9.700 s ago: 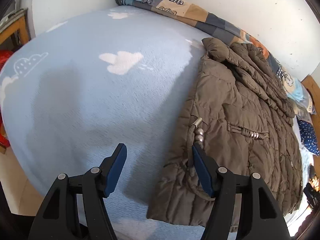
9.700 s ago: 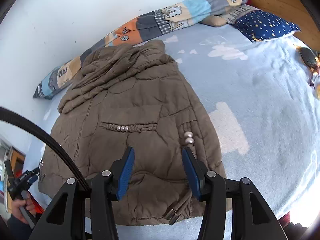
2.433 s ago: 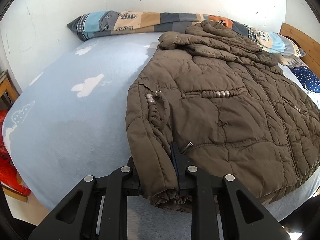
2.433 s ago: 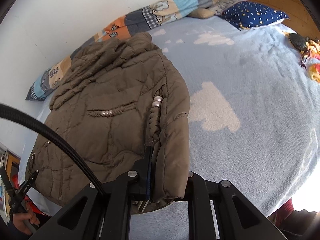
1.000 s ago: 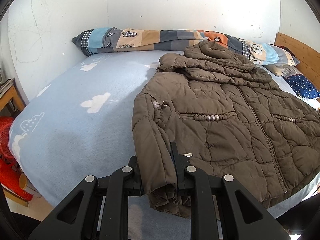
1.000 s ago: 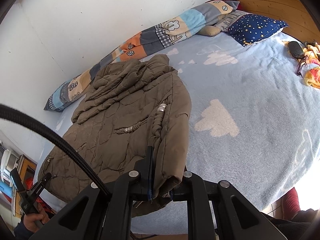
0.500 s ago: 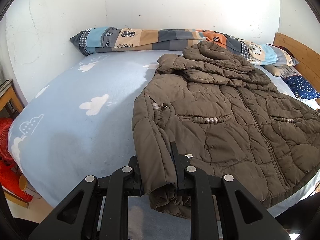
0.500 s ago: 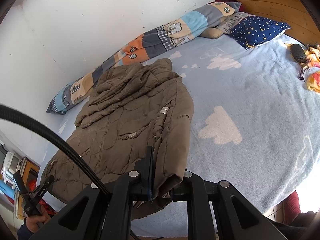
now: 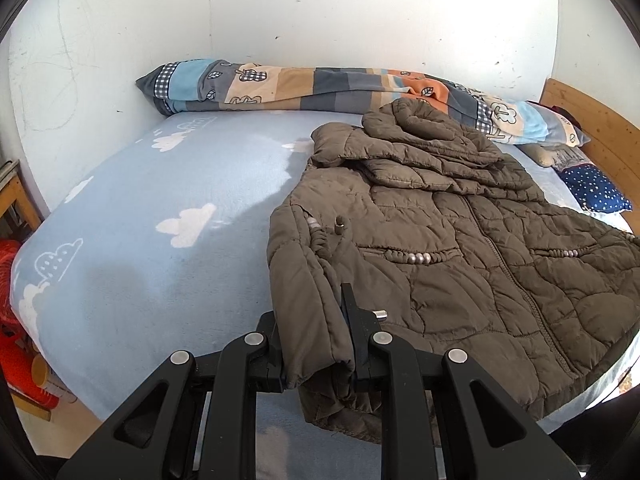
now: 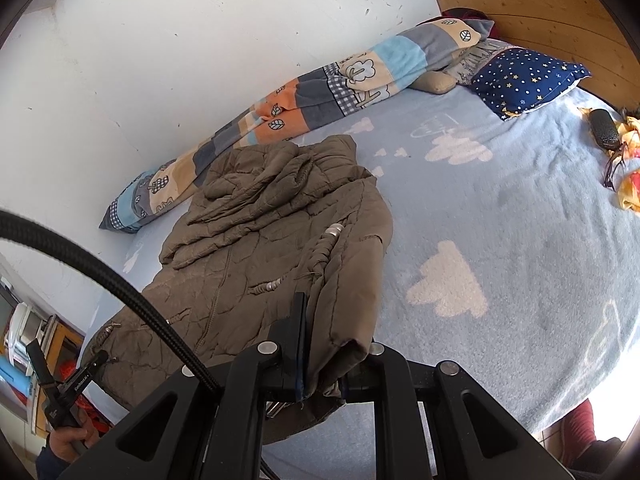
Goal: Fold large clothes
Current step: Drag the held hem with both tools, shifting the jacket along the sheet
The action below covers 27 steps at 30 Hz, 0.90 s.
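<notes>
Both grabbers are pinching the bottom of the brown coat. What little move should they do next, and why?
Probably lift the hem and carry it toward the hood. The left gripper and right gripper each pinch a bottom corner of the coat, which lies flat on the bed, so folding it in half looks easiest.

Bed, pale blue blanket with white cloud print. Lying on it: brown quilted jacket, spread front-up; long patchwork bolster along the wall; navy star-print pillow near the wooden headboard; dark glasses case and spectacles beside yellow-orange cloth.
</notes>
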Motion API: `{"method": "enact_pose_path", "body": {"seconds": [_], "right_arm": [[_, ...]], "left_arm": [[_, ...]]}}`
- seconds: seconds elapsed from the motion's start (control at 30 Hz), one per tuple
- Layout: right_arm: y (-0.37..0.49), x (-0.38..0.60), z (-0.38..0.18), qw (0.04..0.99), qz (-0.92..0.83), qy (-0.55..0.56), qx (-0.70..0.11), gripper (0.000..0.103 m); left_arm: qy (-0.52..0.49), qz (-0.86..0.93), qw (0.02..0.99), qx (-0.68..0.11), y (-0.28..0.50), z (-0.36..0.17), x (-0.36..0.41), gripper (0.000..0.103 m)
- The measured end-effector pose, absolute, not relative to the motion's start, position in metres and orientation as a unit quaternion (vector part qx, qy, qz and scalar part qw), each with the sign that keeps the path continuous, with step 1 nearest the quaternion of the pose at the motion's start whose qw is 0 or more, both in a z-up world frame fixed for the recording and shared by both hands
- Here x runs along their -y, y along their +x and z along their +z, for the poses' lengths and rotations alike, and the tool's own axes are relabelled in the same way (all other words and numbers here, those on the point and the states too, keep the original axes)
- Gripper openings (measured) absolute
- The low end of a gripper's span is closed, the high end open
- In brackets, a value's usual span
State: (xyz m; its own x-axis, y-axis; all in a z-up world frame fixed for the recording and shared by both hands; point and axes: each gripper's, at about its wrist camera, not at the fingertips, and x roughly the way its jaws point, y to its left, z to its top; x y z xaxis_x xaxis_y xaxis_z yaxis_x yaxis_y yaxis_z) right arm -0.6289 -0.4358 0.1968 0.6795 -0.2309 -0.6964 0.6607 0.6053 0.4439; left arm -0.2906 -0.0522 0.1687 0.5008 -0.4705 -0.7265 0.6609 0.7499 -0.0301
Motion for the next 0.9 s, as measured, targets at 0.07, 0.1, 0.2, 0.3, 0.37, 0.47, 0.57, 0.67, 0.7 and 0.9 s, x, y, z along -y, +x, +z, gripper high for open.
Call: {"method": "enact_pose_path", "body": {"seconds": [0.07,0.1,0.2,0.3,0.37,0.47,0.57,0.67,0.7,0.9], "right_arm": [[-0.629,0.437,0.198,0.844,-0.264,0.357,-0.300,0.013],[-0.629,0.437,0.198,0.844,-0.264,0.357,-0.300,0.013],[-0.628,0.439,0.199,0.845,-0.264,0.354,-0.301,0.013],[-0.628,0.440,0.200,0.846,-0.266,0.351,-0.301,0.013],[-0.628,0.441,0.200,0.846,-0.266,0.353,-0.300,0.013],[-0.627,0.441,0.202,0.847,-0.265,0.352,-0.299,0.013],[-0.625,0.441,0.204,0.847,-0.263,0.351,-0.300,0.013],[-0.622,0.441,0.209,0.850,-0.260,0.345,-0.301,0.013],[-0.621,0.443,0.211,0.851,-0.259,0.344,-0.300,0.013],[-0.620,0.449,0.214,0.852,-0.254,0.350,-0.294,0.013]], "left_arm": [[0.124,-0.334,0.855,-0.378,-0.289,0.170,0.053,0.019],[0.110,-0.343,0.849,-0.386,-0.286,0.172,0.050,0.019],[0.094,-0.359,0.839,-0.399,-0.276,0.177,0.047,0.019],[0.093,-0.373,0.831,-0.401,-0.269,0.182,0.047,0.019],[0.098,-0.383,0.826,-0.401,-0.267,0.183,0.049,0.019],[0.099,-0.395,0.820,-0.402,-0.265,0.184,0.052,0.019],[0.093,-0.404,0.814,-0.408,-0.260,0.186,0.055,0.019],[0.097,-0.405,0.813,-0.408,-0.257,0.190,0.059,0.019],[0.100,-0.405,0.813,-0.405,-0.257,0.192,0.060,0.019],[0.108,-0.405,0.817,-0.395,-0.258,0.199,0.065,0.019]]}}
